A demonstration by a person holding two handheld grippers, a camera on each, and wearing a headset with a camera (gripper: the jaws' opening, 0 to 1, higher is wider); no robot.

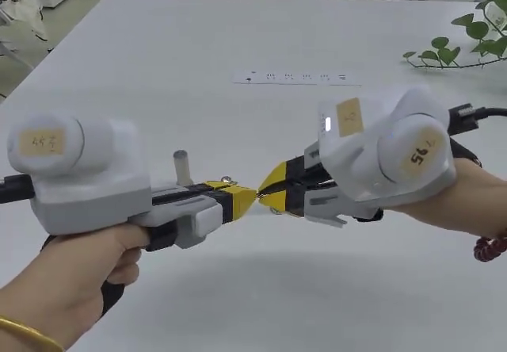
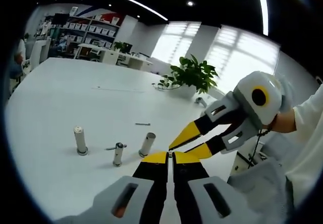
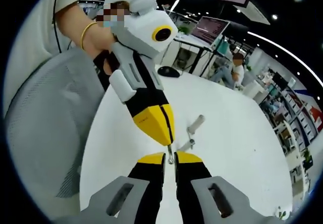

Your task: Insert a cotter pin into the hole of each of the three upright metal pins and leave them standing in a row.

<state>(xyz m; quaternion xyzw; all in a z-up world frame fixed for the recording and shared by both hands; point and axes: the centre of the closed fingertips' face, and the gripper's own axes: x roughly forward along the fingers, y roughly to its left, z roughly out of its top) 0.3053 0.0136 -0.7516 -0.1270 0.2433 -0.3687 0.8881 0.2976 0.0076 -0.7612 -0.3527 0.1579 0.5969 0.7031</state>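
Note:
Three metal pins stand on the white table: the left pin point(image 2: 79, 140) is upright, the middle pin point(image 2: 118, 153) has a cotter pin through its head, and the right pin point(image 2: 147, 144) leans. A loose cotter pin point(image 2: 143, 124) lies beyond them. My left gripper point(image 1: 247, 200) point(image 2: 171, 156) is shut on a small cotter pin point(image 3: 170, 153), held above the table. My right gripper point(image 1: 268, 193) point(image 3: 170, 158) meets it tip to tip, its jaws slightly apart on either side of that pin. One metal pin point(image 1: 181, 166) shows behind the left gripper.
A printed label strip point(image 1: 289, 77) lies further back on the table. A potted plant point(image 1: 467, 39) trails over the far right edge. A grey chair point(image 3: 45, 123) stands by the table's near side. People sit at desks in the background.

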